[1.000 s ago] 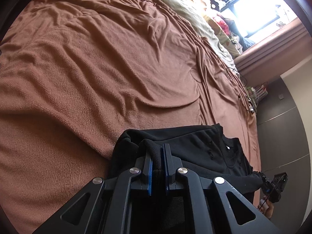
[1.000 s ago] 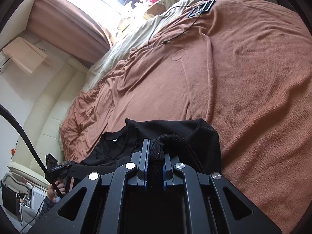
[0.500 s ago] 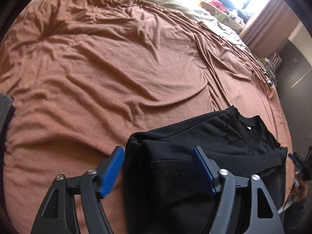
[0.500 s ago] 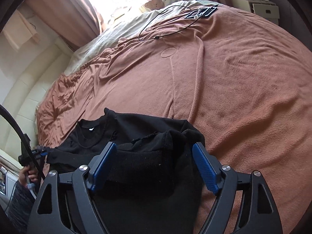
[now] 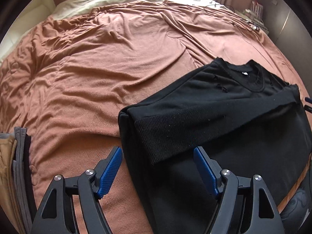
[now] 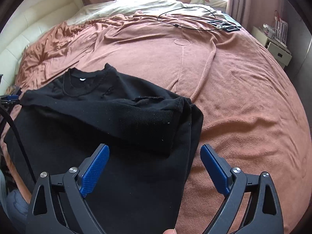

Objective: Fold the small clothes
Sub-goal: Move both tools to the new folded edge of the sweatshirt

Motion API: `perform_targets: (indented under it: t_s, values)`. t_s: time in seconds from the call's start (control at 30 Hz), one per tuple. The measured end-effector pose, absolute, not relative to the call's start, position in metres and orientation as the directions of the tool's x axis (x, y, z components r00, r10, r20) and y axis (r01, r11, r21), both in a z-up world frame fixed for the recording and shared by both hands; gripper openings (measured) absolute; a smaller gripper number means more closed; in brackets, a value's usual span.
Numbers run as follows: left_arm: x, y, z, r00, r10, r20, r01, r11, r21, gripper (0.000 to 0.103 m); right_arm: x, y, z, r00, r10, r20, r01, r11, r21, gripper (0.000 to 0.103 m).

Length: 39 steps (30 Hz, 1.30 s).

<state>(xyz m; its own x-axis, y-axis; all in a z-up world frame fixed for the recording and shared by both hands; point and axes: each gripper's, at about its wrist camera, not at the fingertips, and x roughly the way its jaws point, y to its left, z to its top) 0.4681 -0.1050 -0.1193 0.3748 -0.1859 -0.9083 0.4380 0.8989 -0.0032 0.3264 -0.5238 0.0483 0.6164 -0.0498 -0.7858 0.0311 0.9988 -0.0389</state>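
On the brown blanket (image 5: 101, 81) that covers the bed, a black sweatshirt (image 5: 224, 105) is laid flat, its neckline turned toward the far side and a small white label visible inside the collar. Its ribbed hem band (image 5: 175, 134) is folded up across the body, so that the garment is seen as a doubled, roughly rectangular shape. The left gripper (image 5: 158, 165) is held above the near left corner of the sweatshirt with its blue-padded fingers (image 5: 110, 170) spread wide, and nothing is gripped between them. The right gripper (image 6: 155, 166) is held above the near right part of the same garment (image 6: 109, 117), its blue pads (image 6: 94, 168) likewise set far apart and closed on nothing; the folded edge is seen between and beyond them. At the left margin of the left wrist view, a stack of folded clothes (image 5: 17, 165) in grey, tan and dark tones is seen lying on the blanket, well apart from the sweatshirt. Farther up the bed, a black cable (image 6: 187, 17) is looped across the blanket near a pale sheet (image 6: 124, 5).
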Motion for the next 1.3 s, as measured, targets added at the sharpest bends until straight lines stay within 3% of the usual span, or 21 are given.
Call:
perform_targets:
  t_s: [0.23,0.5,1.0,1.3]
  values:
    - [0.471,-0.122,-0.151,0.374,-0.049,-0.926,0.488,0.860,0.152,0.077,0.347,-0.505,0.031,0.563,-0.185,-0.805,0.038,0.979,-0.198,0.094]
    - [0.505,-0.126,-0.155,0.405,-0.024,-0.914,0.449,0.876,0.177,0.079,0.381,-0.497,0.025,0.550,-0.312,-0.775,0.080,0.943,-0.323,0.094]
    - [0.570,-0.131,-0.132,0.499,-0.031,-0.866,0.321,0.935,0.151,0.079,0.443,-0.539,0.042,0.612,-0.290,-0.736,0.208,0.957,-0.204,0.094]
    - [0.575,-0.128,-0.131,0.425,-0.158,-0.892,0.349,0.937,0.001,0.079,0.430,-0.554,0.046,0.655,-0.046,-0.754,0.085,0.996,0.014,0.091]
